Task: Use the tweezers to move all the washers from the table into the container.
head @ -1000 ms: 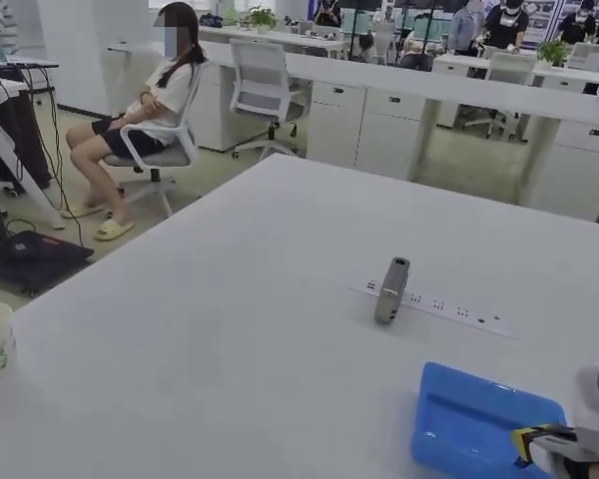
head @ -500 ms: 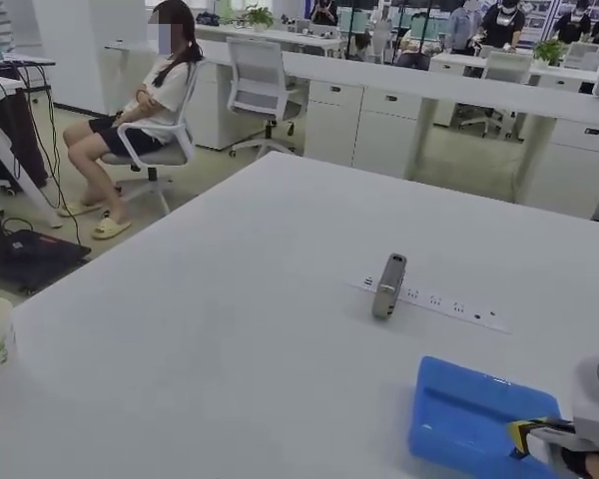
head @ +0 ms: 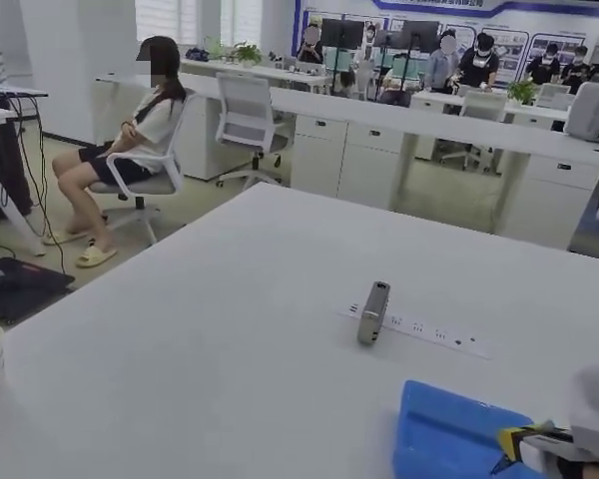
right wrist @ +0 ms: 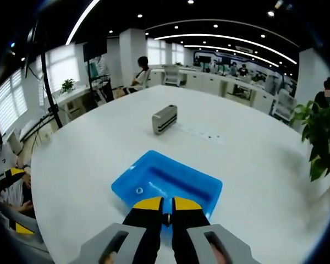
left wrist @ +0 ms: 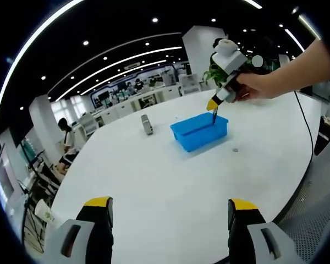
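White open-plan office benches and seated people lie behind a broad white table (left wrist: 154, 181), on which a blue container (right wrist: 179, 181) serves as the fixed mark. Above the container's far side, seen from the left gripper view, a hand (left wrist: 258, 85) reaches in from the right with the forearm raised, tipping the right gripper (left wrist: 213, 104) steeply downward. Its jaws are pressed almost together on the tweezers (left wrist: 214, 114), whose dark tip points down into the container without clearly touching the floor. Inside the container, near its left wall in the right gripper view, lies one washer (right wrist: 139, 191). Another washer (left wrist: 235, 149) rests on the table just beside the container, on the side nearest the table edge. Beyond the container stands a grey device (right wrist: 165, 119) on a power strip (right wrist: 201, 132). Well back from the container, the left gripper (left wrist: 170, 203) hovers over bare table with its jaws spread wide, holding nothing.
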Demonstrator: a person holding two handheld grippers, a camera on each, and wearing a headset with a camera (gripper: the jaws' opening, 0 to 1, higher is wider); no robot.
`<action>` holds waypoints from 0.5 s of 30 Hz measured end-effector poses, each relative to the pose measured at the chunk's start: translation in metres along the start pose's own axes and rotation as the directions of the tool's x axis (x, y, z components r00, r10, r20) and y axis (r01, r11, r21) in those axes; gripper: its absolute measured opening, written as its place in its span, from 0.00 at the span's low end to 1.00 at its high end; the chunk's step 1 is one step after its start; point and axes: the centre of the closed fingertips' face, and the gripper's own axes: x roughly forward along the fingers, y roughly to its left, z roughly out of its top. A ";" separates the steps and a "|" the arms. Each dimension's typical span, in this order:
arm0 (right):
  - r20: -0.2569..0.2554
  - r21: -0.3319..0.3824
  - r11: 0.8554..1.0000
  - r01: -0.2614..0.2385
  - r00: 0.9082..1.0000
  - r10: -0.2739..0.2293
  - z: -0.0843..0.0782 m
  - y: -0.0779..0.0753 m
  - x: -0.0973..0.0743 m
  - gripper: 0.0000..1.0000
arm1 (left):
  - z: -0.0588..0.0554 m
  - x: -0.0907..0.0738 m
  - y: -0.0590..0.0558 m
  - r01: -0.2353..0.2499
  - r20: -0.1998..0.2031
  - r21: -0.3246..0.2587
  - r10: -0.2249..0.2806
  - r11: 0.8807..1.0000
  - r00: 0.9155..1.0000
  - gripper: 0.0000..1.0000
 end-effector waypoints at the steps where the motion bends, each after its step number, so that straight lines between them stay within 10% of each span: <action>1: -0.001 0.000 1.000 -0.001 1.000 0.001 -0.001 0.001 -0.002 0.02 | 0.000 0.000 0.000 0.000 0.000 0.001 0.000 1.000 1.000 0.88; 15: 0.001 0.011 1.000 0.001 1.000 -0.001 -0.018 0.018 -0.026 0.01 | 0.001 0.000 0.000 0.002 0.003 -0.003 -0.002 1.000 1.000 0.88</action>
